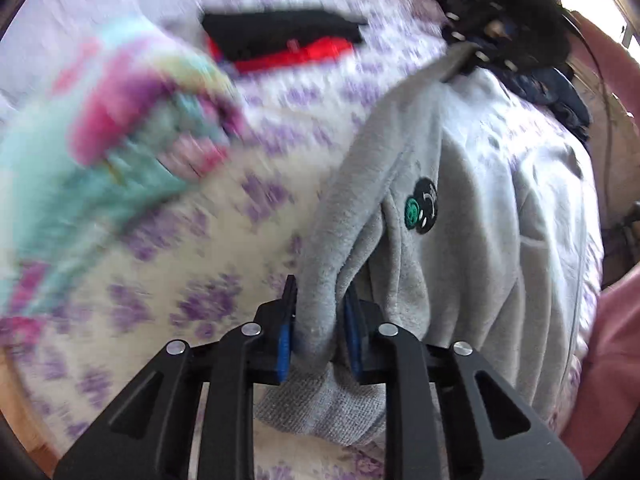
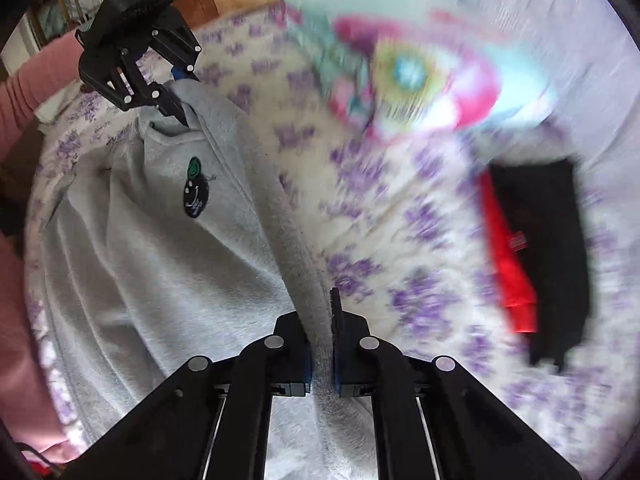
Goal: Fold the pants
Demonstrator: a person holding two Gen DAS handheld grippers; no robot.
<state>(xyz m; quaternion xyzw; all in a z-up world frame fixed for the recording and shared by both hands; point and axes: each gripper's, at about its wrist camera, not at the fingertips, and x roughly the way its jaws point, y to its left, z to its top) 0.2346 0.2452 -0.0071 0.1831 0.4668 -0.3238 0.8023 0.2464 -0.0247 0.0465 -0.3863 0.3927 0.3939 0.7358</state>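
**Operator:** I'm clamping both tongs on the grey fleece sweatpants with the small round black-and-green patch (image 1: 422, 208). My left gripper (image 1: 320, 320) is pinching a thick bunched edge beside a ribbed band, and my right gripper (image 2: 320, 336) is squeezing a thinner seam fold. The pants are draping between them over the white bedspread with purple flowers (image 1: 192, 280), their far part lying on it.

**Observer:** Which step are you in?

**Operator:** I'd say the early one: holding the garment by two edge points, ready to spread it flat. Next I'm needing to pull the hands apart evenly, so the fabric is tensioning without slipping from the pads.

**Observer:** Do the views differ?

**Operator:** Yes. The right wrist view is showing my left gripper from outside, at the far left, biting the cloth. The left view is showing a dark clothing heap (image 1: 520, 32) at the far right. Both are catching the blurred teal-and-pink tie-dye cloth (image 1: 100, 140) and the black garment folded over a red one (image 1: 280, 40).
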